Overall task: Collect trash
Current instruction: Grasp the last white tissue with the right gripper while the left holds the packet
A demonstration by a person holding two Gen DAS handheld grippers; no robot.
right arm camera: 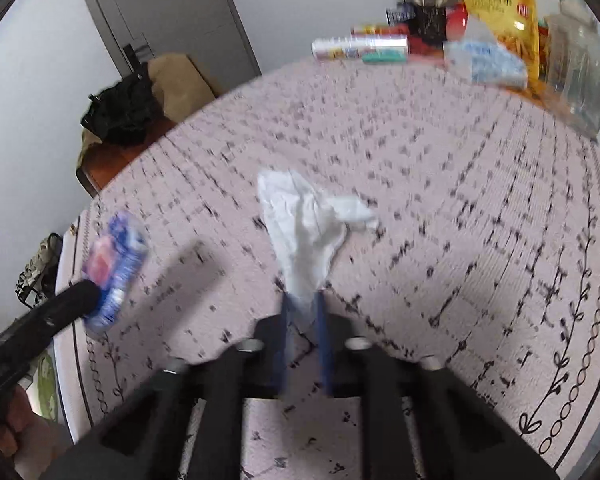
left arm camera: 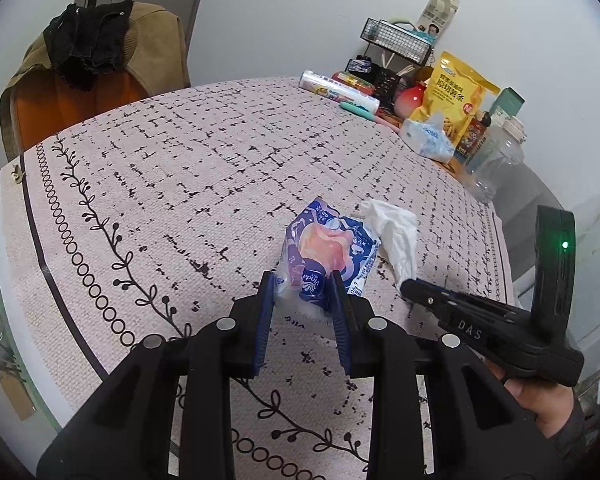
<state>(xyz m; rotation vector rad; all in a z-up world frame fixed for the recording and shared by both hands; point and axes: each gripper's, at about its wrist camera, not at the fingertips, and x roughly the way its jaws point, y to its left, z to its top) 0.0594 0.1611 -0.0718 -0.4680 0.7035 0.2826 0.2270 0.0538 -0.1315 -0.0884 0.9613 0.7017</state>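
The blue tissue wrapper [left arm camera: 328, 256] is pinched in the left claw [left arm camera: 304, 288] and the crumpled white tissue [right arm camera: 308, 224] beside it is clamped in the right claw [right arm camera: 302, 308], both just above the patterned surface [left arm camera: 180, 184], so binning them remains.

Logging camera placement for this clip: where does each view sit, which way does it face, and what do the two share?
Left wrist view: on the left gripper, looking down and forward over the patterned tablecloth; its jaws pinch a blue tissue packet; the right gripper and a hand show at right.
Right wrist view: on the right gripper, blurred, looking down over the same cloth; its jaws are closed on a white tissue; the left gripper enters at left.
Shared: packet, tissue, tablecloth, yellow snack bag.
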